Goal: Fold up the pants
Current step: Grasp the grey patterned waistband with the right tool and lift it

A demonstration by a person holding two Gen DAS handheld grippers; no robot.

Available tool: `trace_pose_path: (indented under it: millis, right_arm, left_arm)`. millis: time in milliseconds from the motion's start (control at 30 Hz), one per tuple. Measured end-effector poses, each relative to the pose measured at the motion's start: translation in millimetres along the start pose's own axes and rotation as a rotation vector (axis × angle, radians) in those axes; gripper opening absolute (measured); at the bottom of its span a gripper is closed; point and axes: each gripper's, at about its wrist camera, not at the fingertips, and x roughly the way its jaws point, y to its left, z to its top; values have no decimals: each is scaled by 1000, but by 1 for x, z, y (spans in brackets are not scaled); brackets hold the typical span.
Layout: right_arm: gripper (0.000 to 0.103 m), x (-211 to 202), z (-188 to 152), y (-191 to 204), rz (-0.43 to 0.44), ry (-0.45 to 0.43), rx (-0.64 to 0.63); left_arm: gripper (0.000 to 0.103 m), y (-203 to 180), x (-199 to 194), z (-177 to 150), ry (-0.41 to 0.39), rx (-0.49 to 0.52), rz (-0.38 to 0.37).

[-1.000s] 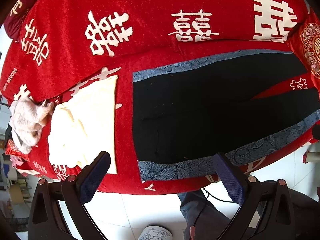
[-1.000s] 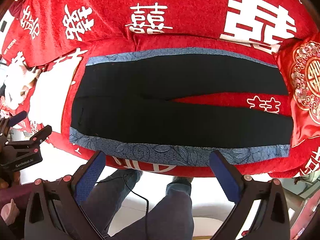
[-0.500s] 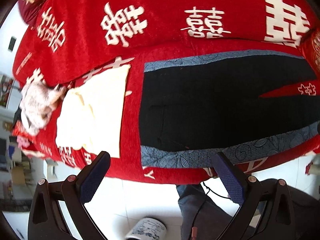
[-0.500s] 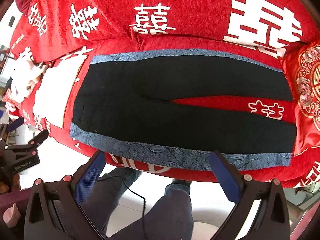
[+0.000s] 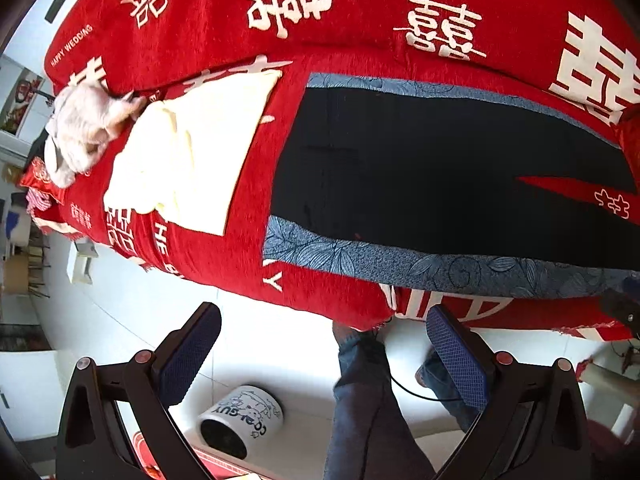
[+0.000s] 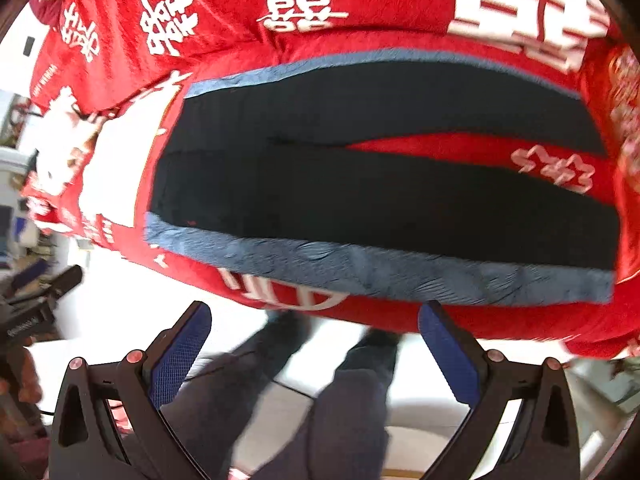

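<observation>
Right wrist view: pants (image 6: 384,196) lie flat beyond the wide-open, empty fingers (image 6: 448,354)

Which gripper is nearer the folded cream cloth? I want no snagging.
Left. The left gripper hangs just below-right of the cream cloth; the right gripper sits farther right.

A red-covered sofa (image 5: 360,20) stands on a bright white tiled floor (image 5: 120,320).

Both wrist views look from above the floor, past the sofa's front edge, onto the pants (image 5: 420,168) (image 6: 360,184). The left view sits further left; both share the pants.
</observation>
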Motion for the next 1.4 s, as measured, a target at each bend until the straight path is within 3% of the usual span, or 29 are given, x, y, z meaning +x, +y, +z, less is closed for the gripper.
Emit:
trace_pose_path:
  millis: [233, 367, 533, 600, 700, 733, 767, 900, 1000, 1067, 1200, 1333, 1367, 1400]
  right_arm:
    - [103, 49, -11, 19, 184, 13, 92]
    - [103, 103, -14, 38, 320, 45, 185]
    - [103, 176, -17, 72, 476, 77, 240]
    - [103, 201, -17, 82, 529, 82, 264]
    - [87, 234, -18, 90, 579, 69, 299]
    - [73, 242, -18, 91, 596, 67, 313]
    - [67, 252, -19, 91, 610, 69, 326]
    - [64, 271, -18, 88, 627, 43, 369]
    - [49, 280, -15, 80, 657, 33, 450]
    - [20, 279, -11, 77, 668, 25, 487]
    - [15, 246, 2, 89, 718, -44, 398]
    - [15, 224, 10, 101, 735, -59, 303]
    - [15, 222, 10, 103, 733, -57, 289]
    - [15, 221, 10, 104, 734, -52, 277]
  left_arm:
    - [103, 33, 61, 8, 16, -42, -62]
    - [103, 49, 119, 13, 54, -95, -148]
    - [103, 66, 161, 13, 35, -156, -246]
    - [91, 76, 173, 11, 16, -185, -306]
    - [90, 84, 189, 9, 15, -194, -371]
    - [90, 86, 194, 8, 12, -193, -388]
    - [90, 87, 200, 6, 9, -187, -403]
    - [90, 92, 212, 1, 13, -197, -439]
    - [90, 97, 220, -5, 37, -236, -504]
    - [90, 97, 224, -6, 56, -248, -536]
    - [90, 97, 220, 1, 48, -322, -649]
    - [90, 96, 226, 22, 67, -491, -773]
    - [88, 94, 229, 26, 71, -517, -785]
    - [77, 93, 231, 29, 70, -535, -785]
